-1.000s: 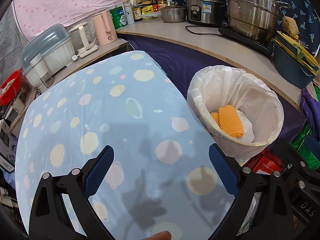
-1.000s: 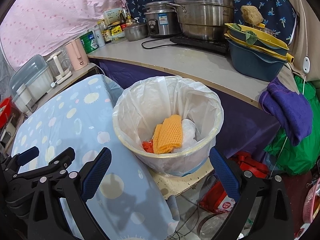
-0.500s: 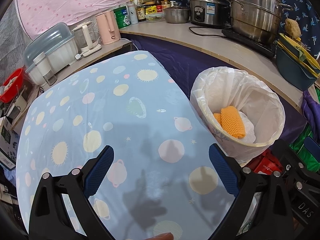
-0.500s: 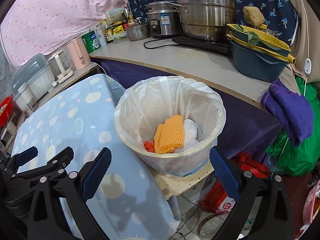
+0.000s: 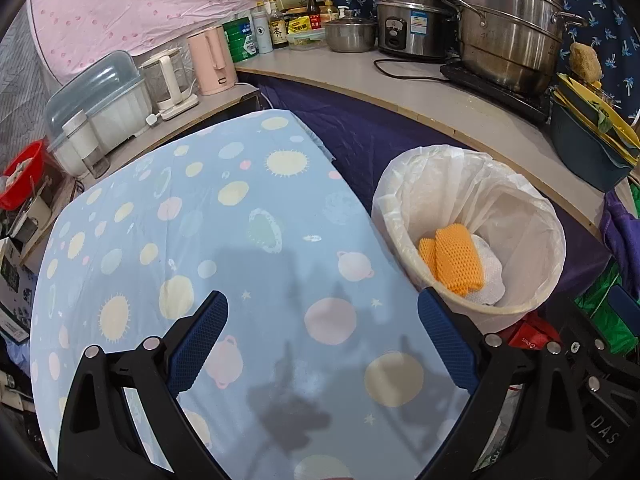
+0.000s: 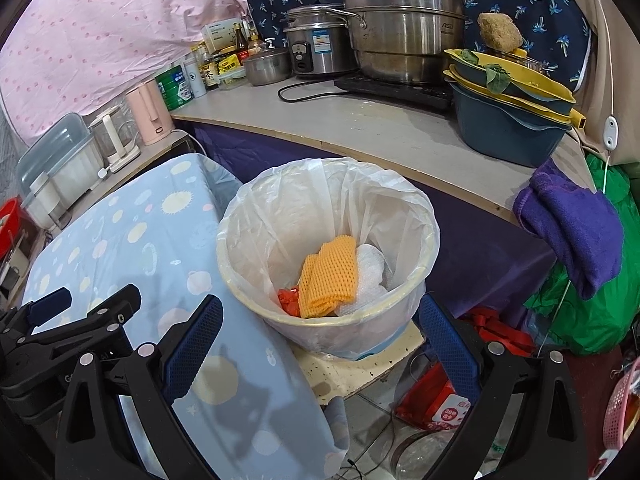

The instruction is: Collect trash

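A cream bin [image 6: 416,280] lined with a white plastic bag stands beside the table; it also shows in the left wrist view [image 5: 556,264]. Inside lie an orange foam net [image 6: 330,280], a white foam net [image 6: 370,272] and a red scrap [image 6: 289,299]; the orange net also shows in the left wrist view [image 5: 456,258]. My left gripper [image 5: 322,340] is open and empty above the blue planet-print tablecloth [image 5: 200,220]. My right gripper [image 6: 320,340] is open and empty, just in front of the bin. The left gripper also shows at the left of the right wrist view [image 6: 68,320].
A counter [image 6: 360,128] behind the bin carries steel pots [image 6: 400,32], a rice cooker [image 6: 316,52], stacked basins [image 6: 508,120], bottles and a pink kettle [image 5: 210,60]. A purple cloth [image 6: 572,220] hangs off its edge. Red packaging [image 6: 436,396] and a green bag [image 6: 592,312] lie on the floor.
Both grippers have drifted slightly back and to the left; the bin and table sit a little farther right in view. Both stay open and empty.
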Action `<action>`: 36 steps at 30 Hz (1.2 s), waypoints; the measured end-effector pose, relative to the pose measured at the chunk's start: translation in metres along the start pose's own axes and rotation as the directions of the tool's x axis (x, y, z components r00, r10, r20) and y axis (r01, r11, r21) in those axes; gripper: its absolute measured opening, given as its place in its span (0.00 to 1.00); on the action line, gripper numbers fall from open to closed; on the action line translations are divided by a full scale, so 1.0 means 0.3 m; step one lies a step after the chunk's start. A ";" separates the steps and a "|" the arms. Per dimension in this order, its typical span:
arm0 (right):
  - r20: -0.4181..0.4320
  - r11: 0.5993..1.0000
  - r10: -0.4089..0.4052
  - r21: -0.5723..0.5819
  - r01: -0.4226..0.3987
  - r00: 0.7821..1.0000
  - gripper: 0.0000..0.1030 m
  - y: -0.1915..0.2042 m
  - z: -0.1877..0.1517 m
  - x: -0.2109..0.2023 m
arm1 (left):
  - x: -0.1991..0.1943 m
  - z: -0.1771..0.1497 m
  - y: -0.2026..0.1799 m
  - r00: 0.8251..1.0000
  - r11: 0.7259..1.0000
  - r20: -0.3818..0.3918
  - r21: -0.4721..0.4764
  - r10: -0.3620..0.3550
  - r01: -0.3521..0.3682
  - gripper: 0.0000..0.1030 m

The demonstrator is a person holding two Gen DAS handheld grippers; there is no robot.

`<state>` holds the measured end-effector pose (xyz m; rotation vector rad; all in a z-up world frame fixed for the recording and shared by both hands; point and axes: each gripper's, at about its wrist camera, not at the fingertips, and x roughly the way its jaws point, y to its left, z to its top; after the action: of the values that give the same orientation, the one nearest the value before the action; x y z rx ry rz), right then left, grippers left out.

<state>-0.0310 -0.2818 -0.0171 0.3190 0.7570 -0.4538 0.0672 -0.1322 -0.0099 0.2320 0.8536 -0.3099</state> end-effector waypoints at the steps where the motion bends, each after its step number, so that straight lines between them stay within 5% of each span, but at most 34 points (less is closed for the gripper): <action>1: 0.000 1.000 -0.002 0.003 0.002 1.000 0.92 -0.007 0.004 0.002 | 0.001 0.009 -0.010 1.000 1.000 0.001 0.002 0.000 0.000 0.89; 36: 0.003 1.000 -0.003 0.021 0.003 1.000 0.92 -0.055 0.058 0.043 | 0.046 0.067 -0.074 1.000 1.000 -0.024 0.013 0.005 -0.005 0.89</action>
<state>-0.0209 -0.3070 -0.0161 0.3371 0.7497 -0.4653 0.0818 -0.1616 -0.0094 0.2502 0.8747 -0.3083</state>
